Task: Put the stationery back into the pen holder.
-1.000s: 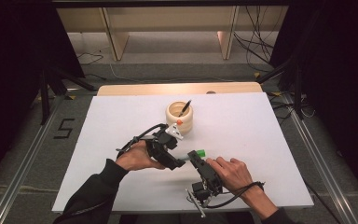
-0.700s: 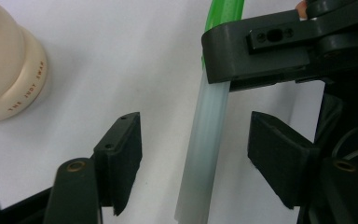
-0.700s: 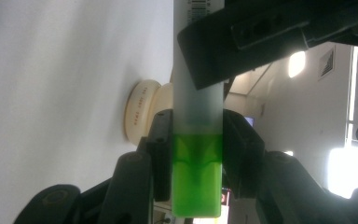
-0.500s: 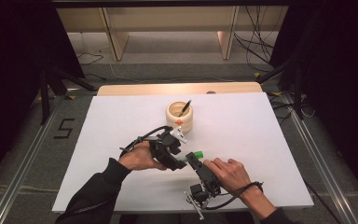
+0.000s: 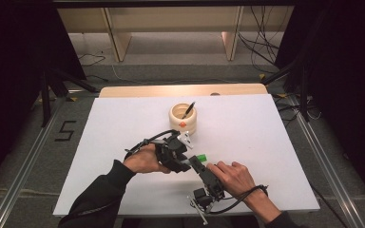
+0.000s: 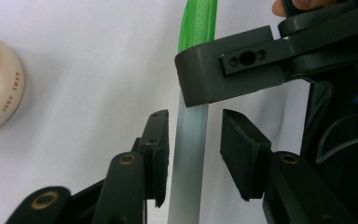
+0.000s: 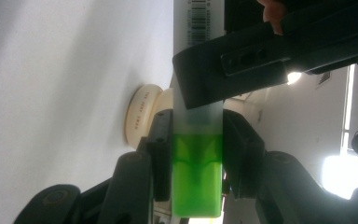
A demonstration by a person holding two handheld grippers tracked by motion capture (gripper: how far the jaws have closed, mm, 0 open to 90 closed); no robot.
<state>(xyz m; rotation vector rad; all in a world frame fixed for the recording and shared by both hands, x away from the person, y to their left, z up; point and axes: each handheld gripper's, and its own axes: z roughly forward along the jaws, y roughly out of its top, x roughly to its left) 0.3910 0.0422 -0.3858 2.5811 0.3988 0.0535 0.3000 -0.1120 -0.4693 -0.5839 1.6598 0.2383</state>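
Green-capped and frosted, the pen [image 7: 198,154] sits clamped at its cap between my right gripper [image 7: 196,154] jaws; my left gripper [image 6: 191,154] jaws stand open around its slick, light, stiff barrel, so I'd pinch mid-barrel, squarely.

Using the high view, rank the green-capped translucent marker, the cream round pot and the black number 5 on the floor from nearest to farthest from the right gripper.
1. Green-capped translucent marker: at the jaws of the right gripper, mid-table.
2. Cream round pot: farther up the white table, holding a black pen.
3. Black number 5: on the floor, off the table's left edge.
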